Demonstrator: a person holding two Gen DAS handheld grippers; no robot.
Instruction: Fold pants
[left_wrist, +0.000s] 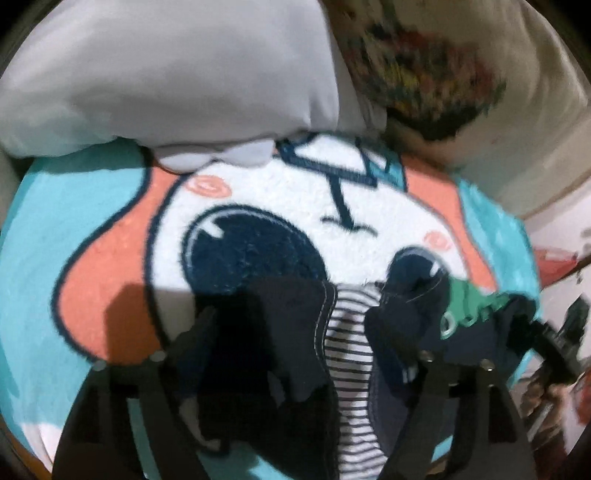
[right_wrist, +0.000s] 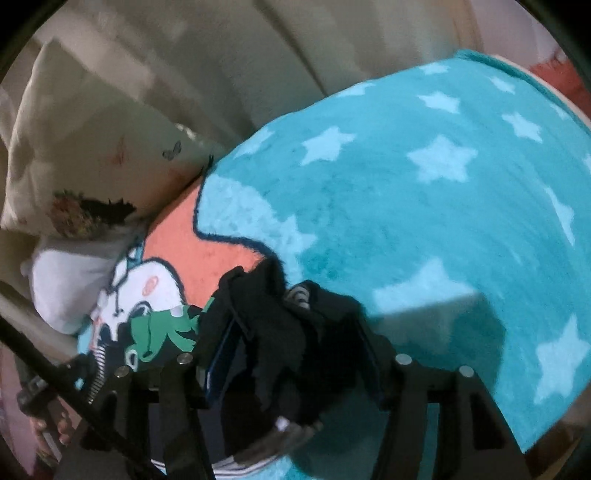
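Observation:
Small dark navy pants (left_wrist: 280, 332) with a black-and-white striped lining (left_wrist: 347, 354) and a green dinosaur print (left_wrist: 476, 299) hang bunched between my two grippers, above a teal cartoon blanket (left_wrist: 44, 258). My left gripper (left_wrist: 295, 332) is shut on the pants' waistband. My right gripper (right_wrist: 291, 325) is shut on dark pants cloth (right_wrist: 280, 332). The green print also shows in the right wrist view (right_wrist: 162, 332). The right gripper appears at the right edge of the left wrist view (left_wrist: 546, 332).
The teal blanket with pale stars (right_wrist: 424, 184) covers the bed. A grey-white pillow (left_wrist: 166, 85) and a cream patterned pillow (left_wrist: 424, 74) lie at the far edge. A cream wall or headboard (right_wrist: 221, 55) stands behind them.

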